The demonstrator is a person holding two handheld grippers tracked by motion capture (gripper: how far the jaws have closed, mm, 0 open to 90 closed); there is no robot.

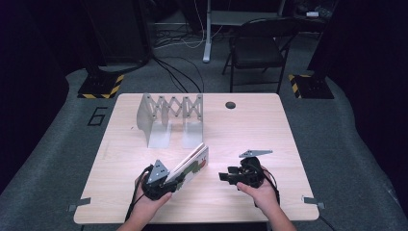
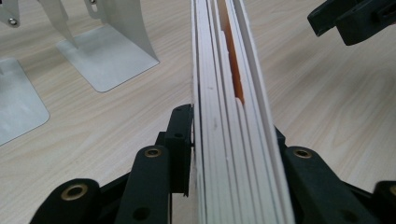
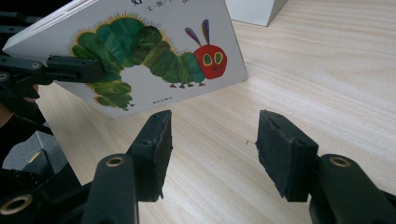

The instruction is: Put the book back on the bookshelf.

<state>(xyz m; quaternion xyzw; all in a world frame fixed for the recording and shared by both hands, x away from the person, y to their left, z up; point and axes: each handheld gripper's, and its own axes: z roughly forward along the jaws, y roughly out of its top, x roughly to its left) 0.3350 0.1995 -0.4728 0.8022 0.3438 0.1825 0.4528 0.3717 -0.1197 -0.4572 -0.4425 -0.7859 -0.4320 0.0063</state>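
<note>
High view. We see the left gripper [image 1: 166, 179] at the near left of the desk [image 1: 269, 134], its fingers set around the near end of a board book [image 1: 192, 165]. The book stands tilted on its edge and runs away toward the metal book rack [image 1: 171, 115], which stands well apart at the far left. The right gripper [image 1: 231, 176] rests just right of the book, its fingers pointing at the cover with nothing between them.

Left gripper view. We look along the book's [image 2: 229, 116] white page edges, which rise between the two fingers [image 2: 180, 144]. The left finger stands just off the cover, a thin gap showing; the right finger lies against the other cover. We read this as a loosened grip, not a clench. The rack's feet [image 2: 107, 51] sit on the desk at upper left. The right gripper's tips [image 2: 355, 18] show at the top right.

Right gripper view. The fingers [image 3: 154, 149] stand well apart, released, over bare desk. The book's caterpillar cover [image 3: 149, 56] leans just beyond them, with the left gripper's finger [image 3: 70, 70] lying across it.
</note>
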